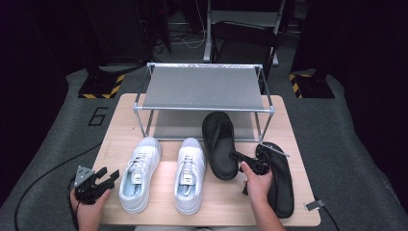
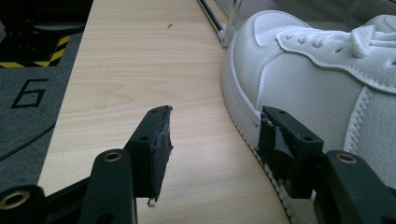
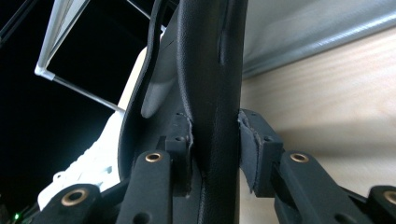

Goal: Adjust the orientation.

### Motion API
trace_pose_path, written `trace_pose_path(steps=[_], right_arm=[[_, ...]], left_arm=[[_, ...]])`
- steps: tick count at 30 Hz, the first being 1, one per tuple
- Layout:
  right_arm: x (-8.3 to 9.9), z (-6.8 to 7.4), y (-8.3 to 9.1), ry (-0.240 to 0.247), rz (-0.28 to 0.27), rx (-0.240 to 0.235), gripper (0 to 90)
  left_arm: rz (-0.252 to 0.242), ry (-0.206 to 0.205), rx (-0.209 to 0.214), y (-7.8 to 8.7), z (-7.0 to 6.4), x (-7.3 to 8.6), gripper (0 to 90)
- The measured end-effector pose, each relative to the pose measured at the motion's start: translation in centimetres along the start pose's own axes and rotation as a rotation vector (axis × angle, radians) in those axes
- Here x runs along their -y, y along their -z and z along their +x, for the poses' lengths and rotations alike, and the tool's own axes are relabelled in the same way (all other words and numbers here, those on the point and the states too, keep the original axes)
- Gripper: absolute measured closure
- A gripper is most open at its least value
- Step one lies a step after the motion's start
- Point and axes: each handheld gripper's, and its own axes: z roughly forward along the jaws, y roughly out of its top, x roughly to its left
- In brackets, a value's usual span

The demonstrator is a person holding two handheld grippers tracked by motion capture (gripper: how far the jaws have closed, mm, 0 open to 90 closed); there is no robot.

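Two white sneakers stand side by side on the wooden table, the left one and the right one. My left gripper is open at the table's front left, just left of the left sneaker; nothing lies between its jaws. My right gripper is shut on the right edge of a black slipper, whose toe points at the rack's lower shelf. In the right gripper view the pads clamp the slipper's rim. A second black slipper lies under my right hand.
A metal-framed shoe rack with two grey fabric shelves stands at the table's back, and its frame corner appears in the right gripper view. A small tag lies at the front right corner. Bare wood stretches left of the sneakers.
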Motion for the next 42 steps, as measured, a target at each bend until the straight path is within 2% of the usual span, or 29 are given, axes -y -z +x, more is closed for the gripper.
trace_pose_path(steps=[2, 3, 7, 9, 12, 16, 17, 21, 22, 23, 24, 27, 30, 31, 32, 34, 35, 37, 38, 40, 42], right_arm=[[-0.4, 0.2, -0.7, 0.02, -0.001, 0.011, 66.9], [-0.6, 0.3, -1.1, 0.005, -0.006, 0.012, 66.8], [-1.3, 0.5, -2.5, 0.006, -0.015, 0.027, 66.8], [-1.6, 0.5, -3.2, 0.014, -0.026, 0.042, 66.8], [-1.9, 0.4, -4.1, 0.035, -0.03, 0.065, 66.8], [-2.3, 0.2, -5.3, 0.031, -0.029, 0.066, 66.7], [-2.4, 0.1, -5.5, 0.017, -0.023, 0.064, 66.7], [-3.0, -0.3, -6.8, 0.031, -0.013, 0.071, 66.7], [-3.2, -0.4, -7.0, 0.022, -0.008, 0.071, 66.7], [-3.3, -0.5, -7.4, 0.005, -0.022, 0.064, 66.7], [-3.4, -0.6, -7.7, -0.023, -0.01, 0.059, 66.7], [-4.0, -1.1, -8.5, 0.002, -0.006, 0.095, 66.8], [-4.6, -1.4, -9.2, -0.007, -0.027, 0.075, 66.7], [-4.7, -1.4, -9.5, -0.03, -0.029, 0.073, 66.7], [-5.0, -1.6, -9.6, 0.003, -0.028, 0.082, 66.7], [-5.1, -1.4, -10.1, -0.037, -0.021, 0.08, 66.7], [-5.1, -1.7, -10.3, -0.015, -0.033, 0.081, 66.7], [-5.2, -1.7, -10.8, -0.032, -0.028, 0.099, 66.7], [-5.1, -1.6, -11.0, -0.063, -0.028, 0.098, 66.7], [-5.2, -1.7, -11.3, -0.057, -0.024, 0.103, 66.7], [-5.2, -1.8, -11.7, -0.064, -0.04, 0.073, 66.8]], left_arm=[[-0.003, 0.0, -0.001, 0.0, 0.1, 0.0, 43.7], [-0.003, 0.001, 0.0, 0.0, 0.1, 0.0, 43.6], [-0.002, -0.003, -0.001, 0.1, 0.0, -0.1, 43.7], [-0.023, 0.001, -0.006, -0.1, 0.0, 0.0, 43.7], [-0.011, 0.003, -0.002, 0.0, 0.1, 0.0, 43.7], [-0.006, 0.003, 0.001, 0.1, 0.1, 0.0, 43.7], [-0.006, 0.001, 0.0, 0.1, 0.1, 0.0, 43.7], [-0.023, 0.005, -0.009, 0.0, 0.0, 0.0, 43.7], [-0.008, 0.001, -0.002, 0.1, 0.1, 0.0, 43.7], [-0.009, 0.002, -0.003, 0.2, 0.1, 0.0, 43.6], [-0.016, 0.006, -0.007, 0.2, 0.1, 0.0, 43.6], [-0.016, 0.01, -0.011, 0.3, 0.2, 0.0, 43.6], [-0.016, 0.016, -0.013, 0.2, 0.4, 0.1, 43.7], [-0.019, 0.016, -0.014, 0.1, 0.3, 0.1, 43.6], [-0.011, 0.01, -0.016, 0.2, 0.3, 0.1, 43.7], [-0.012, 0.011, -0.011, 0.1, 0.3, 0.1, 43.7], [-0.015, 0.01, -0.011, 0.1, 0.3, 0.1, 43.6], [-0.014, 0.011, -0.012, 0.1, 0.3, 0.1, 43.6], [-0.015, 0.012, -0.012, 0.1, 0.3, 0.1, 43.7], [-0.017, 0.015, -0.018, 0.1, 0.3, 0.1, 43.6], [-0.025, 0.019, -0.022, 0.2, 0.4, 0.1, 43.6]])
